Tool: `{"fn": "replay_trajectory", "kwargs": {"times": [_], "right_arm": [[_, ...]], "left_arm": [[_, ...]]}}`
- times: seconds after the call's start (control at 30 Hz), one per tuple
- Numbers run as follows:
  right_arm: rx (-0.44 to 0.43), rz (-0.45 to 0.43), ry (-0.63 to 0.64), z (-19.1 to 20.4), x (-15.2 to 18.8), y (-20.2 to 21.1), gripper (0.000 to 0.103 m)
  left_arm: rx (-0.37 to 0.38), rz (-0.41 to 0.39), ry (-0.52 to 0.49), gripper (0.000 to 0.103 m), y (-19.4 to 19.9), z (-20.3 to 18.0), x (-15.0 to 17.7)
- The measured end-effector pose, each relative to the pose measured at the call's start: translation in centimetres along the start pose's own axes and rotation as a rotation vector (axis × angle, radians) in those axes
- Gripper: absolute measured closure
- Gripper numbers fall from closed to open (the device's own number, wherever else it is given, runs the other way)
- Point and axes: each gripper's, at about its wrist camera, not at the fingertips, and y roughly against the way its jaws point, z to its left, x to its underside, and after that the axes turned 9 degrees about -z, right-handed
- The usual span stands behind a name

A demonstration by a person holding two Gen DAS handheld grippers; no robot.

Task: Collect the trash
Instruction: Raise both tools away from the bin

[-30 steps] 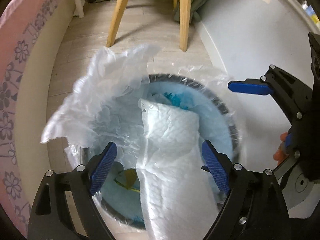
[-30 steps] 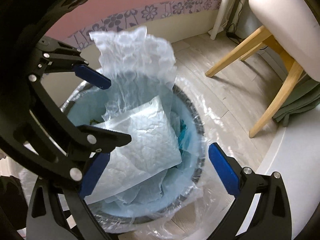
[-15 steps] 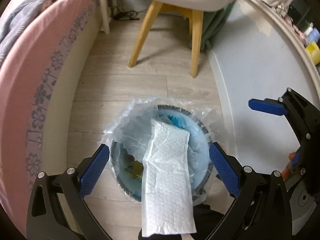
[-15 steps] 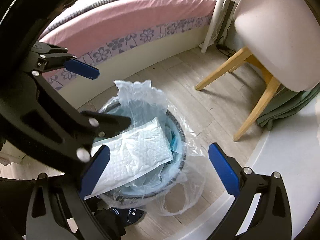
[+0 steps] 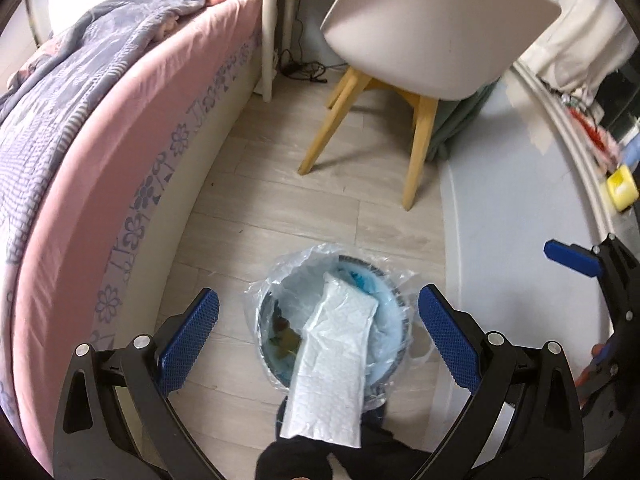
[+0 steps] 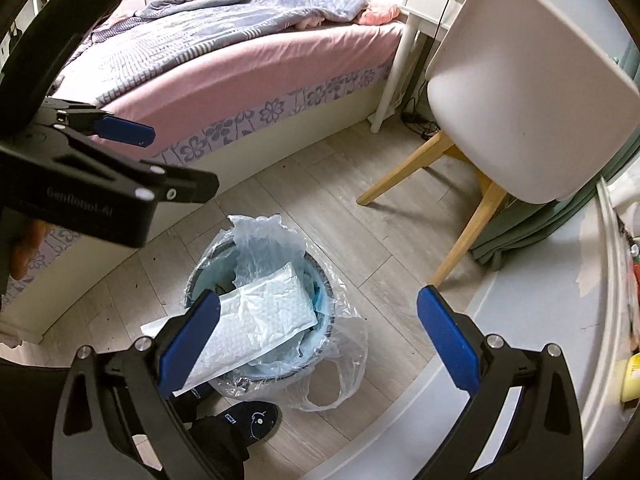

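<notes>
Left hand-held gripper (image 5: pixel 318 334) and right hand-held gripper (image 6: pixel 318 324) both spread apart above floor, white quilted pad (image 5: pixel 334 364) draped over lined bin (image 5: pixel 402 308) rim, chair (image 5: pixel 436 28) beyond.

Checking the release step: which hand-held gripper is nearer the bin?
Left, slightly. The left hand-held gripper hangs open directly above the bin; the right hand-held gripper, also open, sits above it and off toward the wall side.
</notes>
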Motion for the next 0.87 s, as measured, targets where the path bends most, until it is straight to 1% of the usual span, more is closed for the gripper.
{"fn": "replay_trajectory", "kwargs": {"times": [0.13,0.23,0.5,0.63,0.73,0.87], "right_arm": [[0.008,-0.005,0.009,0.2,-0.8,1.7,0.007],[0.015,-0.01,0.006,0.3,-1.0,2.5,0.007],[0.042,-0.007,0.005,0.4,-1.1,4.1,0.007],[0.052,-0.011,-0.005,0.2,-1.3,4.8,0.007],[0.063,-0.012,-0.018,0.1,-1.4,5.5,0.007],[0.073,-0.017,-0.026,0.1,-1.7,6.6,0.007]], "left_arm": [[-0.011,-0.005,-0.001,0.006,1.2,-0.4,-0.4],[0.002,-0.006,-0.009,0.006,1.9,-0.7,-0.7],[0.046,-0.051,-0.048,0.006,3.7,-2.2,-0.8],[0.044,-0.06,-0.059,0.006,4.6,-2.6,-1.0],[0.033,-0.046,-0.068,0.006,5.1,-2.8,-1.2],[0.039,-0.035,-0.07,0.006,6.0,-3.0,-1.4]]}}
